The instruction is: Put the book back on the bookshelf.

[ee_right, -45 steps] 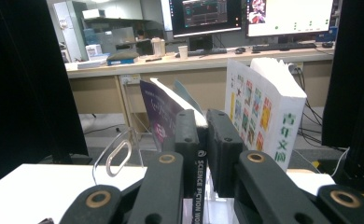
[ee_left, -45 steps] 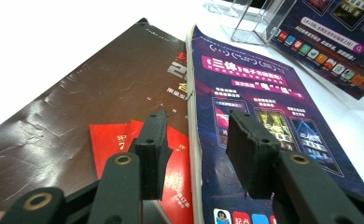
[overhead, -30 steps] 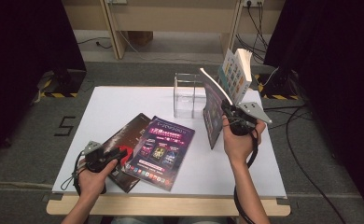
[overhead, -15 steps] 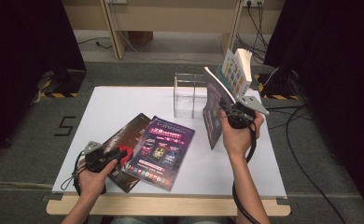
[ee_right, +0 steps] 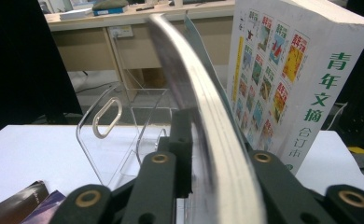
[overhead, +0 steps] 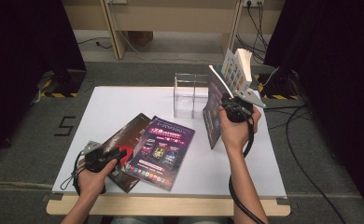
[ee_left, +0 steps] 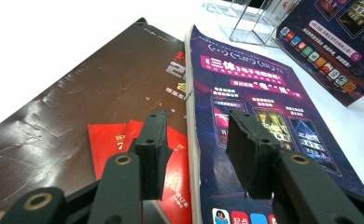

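The left gripper is resting with jaws apart over the brown booklet and purple magazine lying at the table's near left. The right gripper, jaws just closing, is clamping an upright magazine beside the clear rack. The floppy magazine is risking a sag, or a knock against the thick book; open room is lying mid-table.

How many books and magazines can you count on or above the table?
4. A brown magazine and a purple magazine lie flat near the left gripper; the right gripper holds another purple magazine upright beside a thick white book.
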